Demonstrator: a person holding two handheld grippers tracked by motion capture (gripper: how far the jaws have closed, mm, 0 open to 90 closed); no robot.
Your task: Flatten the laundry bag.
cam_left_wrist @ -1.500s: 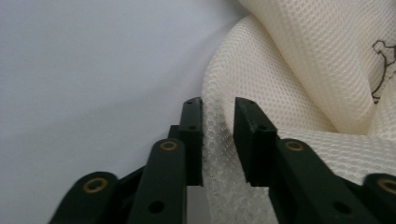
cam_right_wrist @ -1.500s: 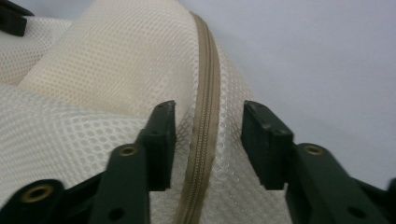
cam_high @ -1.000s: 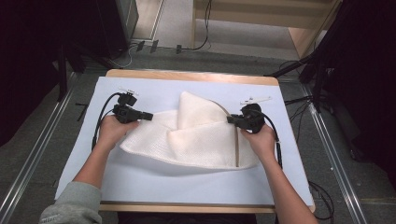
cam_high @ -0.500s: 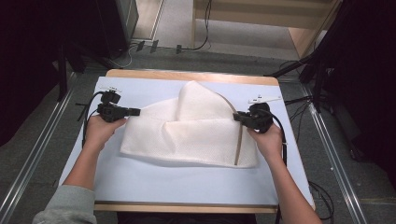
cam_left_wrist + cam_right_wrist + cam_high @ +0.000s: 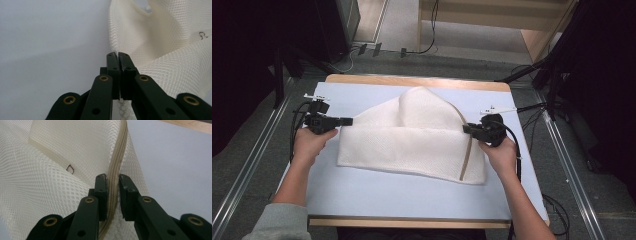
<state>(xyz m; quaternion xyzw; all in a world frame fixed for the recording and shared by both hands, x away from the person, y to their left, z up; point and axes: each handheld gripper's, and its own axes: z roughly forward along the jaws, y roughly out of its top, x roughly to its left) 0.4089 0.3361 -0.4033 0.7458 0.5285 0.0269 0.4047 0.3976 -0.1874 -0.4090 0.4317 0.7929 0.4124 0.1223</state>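
The white mesh bag (image 5: pixel 412 145) lies mid-worktop (image 5: pixel 377 195), pulled taut for flattening: left tongs (image 5: pixel 348 120), at nine o'clock, pinch its edge tight; right tongs (image 5: pixel 466 129), at three o'clock, clamp the zipper (image 5: pixel 115 170).

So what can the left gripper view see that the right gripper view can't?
Left gripper view: the left gripper, shut on a plain edge of the white mesh laundry bag, and a small dark mark on the mesh.

Right gripper view: the right gripper clamping the bag's beige zipper, a sewn beige strip and a strip of the wooden table edge.

Both: black gripper jaws, the bag's white netting and the pale blue table cover.
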